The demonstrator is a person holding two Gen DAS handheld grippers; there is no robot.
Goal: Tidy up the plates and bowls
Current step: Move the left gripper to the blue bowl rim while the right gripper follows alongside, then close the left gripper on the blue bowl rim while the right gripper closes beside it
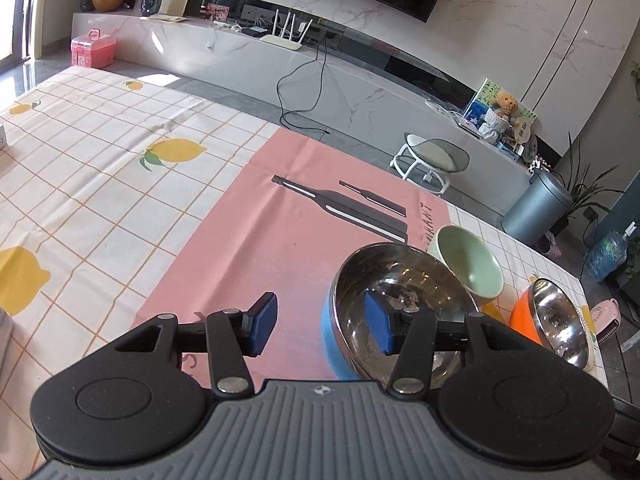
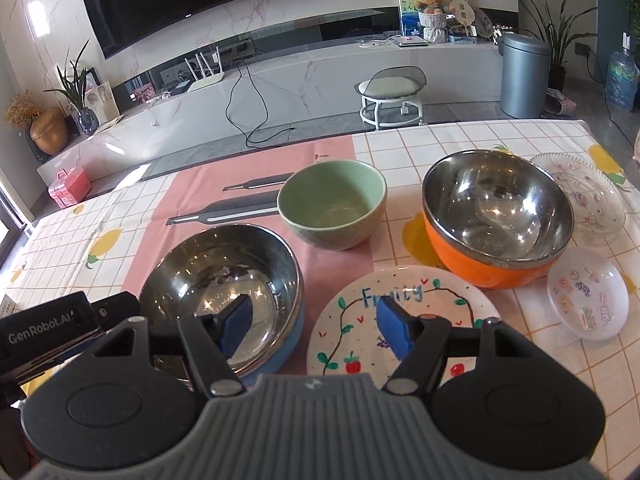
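On the bench (image 2: 460, 136), the left gripper (image 1: 324, 326) hangs with jaws spread over the near rim of the blue steel bowl (image 1: 400, 304); one pad is above the inside, one outside, and nothing is pinched. The right gripper (image 2: 316, 330) also has spread jaws, empty, above the gap between this bowl and the painted plate (image 2: 400, 320). The green bowl (image 2: 332, 204), orange bowl (image 2: 496, 216) and two glass dishes (image 2: 588, 292) stand behind.

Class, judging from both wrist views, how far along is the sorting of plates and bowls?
Done: nothing; no dishes are stacked. In hand: left gripper and right gripper are open and empty, straddling the rim of the blue-sided steel bowl. Left: the green ceramic bowl, orange-sided steel bowl, painted fruit plate, clear glass plate and small translucent dish sit separately.
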